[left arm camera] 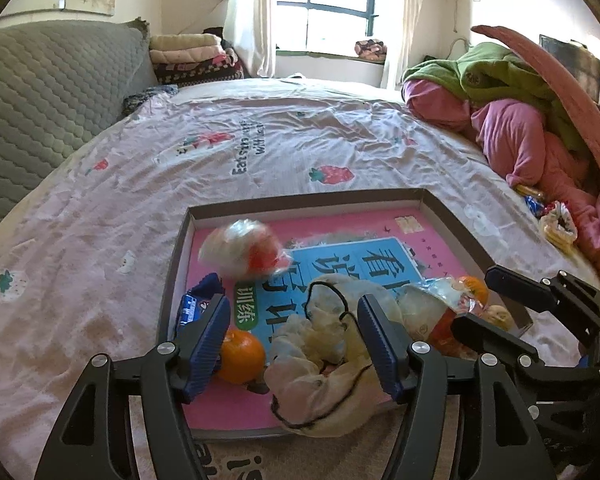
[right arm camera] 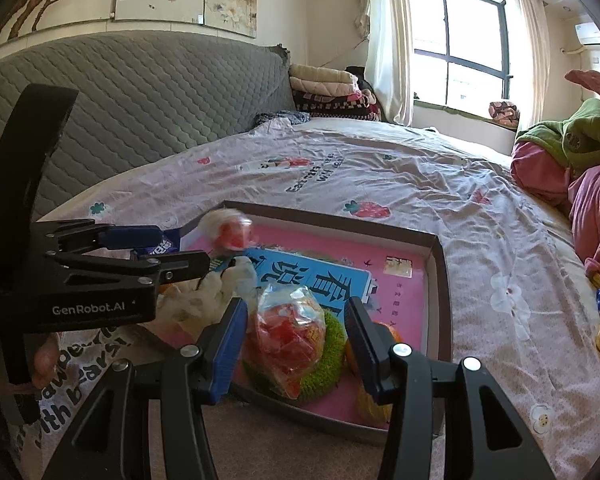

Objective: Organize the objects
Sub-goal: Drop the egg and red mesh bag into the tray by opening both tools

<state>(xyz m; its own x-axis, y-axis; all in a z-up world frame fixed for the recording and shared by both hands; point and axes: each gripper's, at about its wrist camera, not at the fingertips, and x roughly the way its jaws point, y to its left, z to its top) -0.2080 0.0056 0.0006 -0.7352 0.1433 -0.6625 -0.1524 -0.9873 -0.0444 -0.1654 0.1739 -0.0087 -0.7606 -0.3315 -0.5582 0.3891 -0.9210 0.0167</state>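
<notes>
Hovering over the shallow box (left arm camera: 440, 204) on the bedsheet (left arm camera: 300, 128), left gripper (left arm camera: 292, 344) stands wide, nothing pinched; orange (left arm camera: 242, 354) just beside its left pad, cloth pouch (left arm camera: 320, 360) btwn fingers. Blurred wrapped snack (left arm camera: 240, 248) sits toward box's far-left corner. Right gripper (right arm camera: 296, 344) straddles a clear bag w/ red contents (right arm camera: 288, 336); grip unclear. Sheet beyond the far rim lies bare.

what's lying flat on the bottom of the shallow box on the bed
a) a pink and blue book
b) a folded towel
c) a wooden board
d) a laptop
a: the box has a pink book with a blue panel and large printed characters lying flat under the orange and the plastic bags.
</notes>
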